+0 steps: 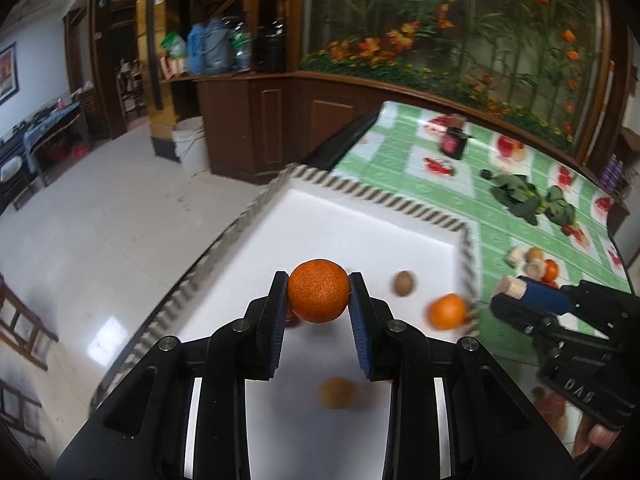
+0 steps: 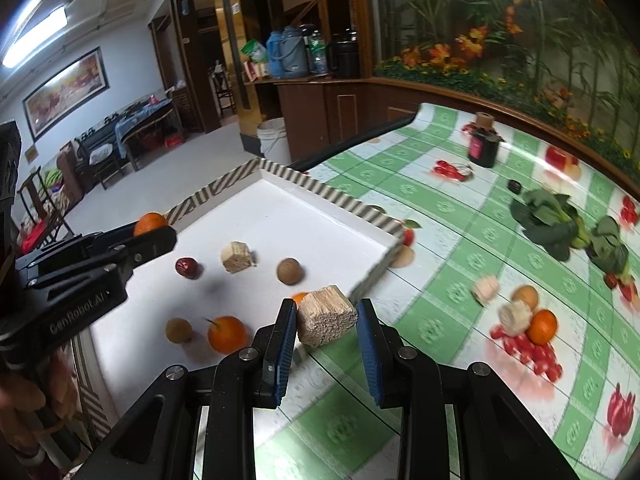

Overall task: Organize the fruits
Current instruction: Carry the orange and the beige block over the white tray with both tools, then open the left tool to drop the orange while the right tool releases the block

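Beside a flower mural (image 2: 500,32), green checked tablecloth (image 2: 460,216) bears a white tray (image 2: 328,196).

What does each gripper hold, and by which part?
The left gripper holds a round orange fruit by its opposite sides. The right gripper holds a pale fibrous cube-shaped block by its two side faces.

Both grippers are matte black linkages with round silver pivot screws and ribbed blue finger pads (image 1: 360,332). The left gripper (image 2: 158,236) bears grey "GenRobot.AI" lettering; the right gripper (image 1: 516,292) shows embossed letters. Bare skin shows behind each.
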Action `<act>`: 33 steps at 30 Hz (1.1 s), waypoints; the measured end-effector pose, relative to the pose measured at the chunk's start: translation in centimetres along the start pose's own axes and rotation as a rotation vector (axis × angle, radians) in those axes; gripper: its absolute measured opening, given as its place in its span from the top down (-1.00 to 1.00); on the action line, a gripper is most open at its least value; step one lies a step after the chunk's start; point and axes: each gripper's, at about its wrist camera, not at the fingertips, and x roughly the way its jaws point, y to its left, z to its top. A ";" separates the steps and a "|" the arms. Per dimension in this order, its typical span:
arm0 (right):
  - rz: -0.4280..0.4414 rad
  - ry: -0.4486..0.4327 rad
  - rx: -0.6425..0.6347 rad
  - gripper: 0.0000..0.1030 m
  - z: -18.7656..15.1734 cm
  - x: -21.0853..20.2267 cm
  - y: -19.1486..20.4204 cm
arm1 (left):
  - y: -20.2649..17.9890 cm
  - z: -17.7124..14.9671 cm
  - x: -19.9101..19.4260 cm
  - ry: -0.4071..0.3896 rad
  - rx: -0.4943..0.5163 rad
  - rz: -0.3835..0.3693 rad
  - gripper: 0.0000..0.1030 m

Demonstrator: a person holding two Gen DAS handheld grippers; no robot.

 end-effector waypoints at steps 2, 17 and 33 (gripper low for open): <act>0.009 0.009 -0.014 0.43 0.5 0.7 0.5 | 1.2 -0.2 0.5 0.021 -0.014 0.010 0.44; 0.096 0.124 -0.109 0.43 2.0 7.1 4.1 | 3.3 -0.9 3.2 0.119 -0.060 0.011 0.44; 0.092 0.144 -0.114 0.32 1.8 8.7 4.3 | 3.2 -1.2 4.8 0.181 -0.068 0.039 0.24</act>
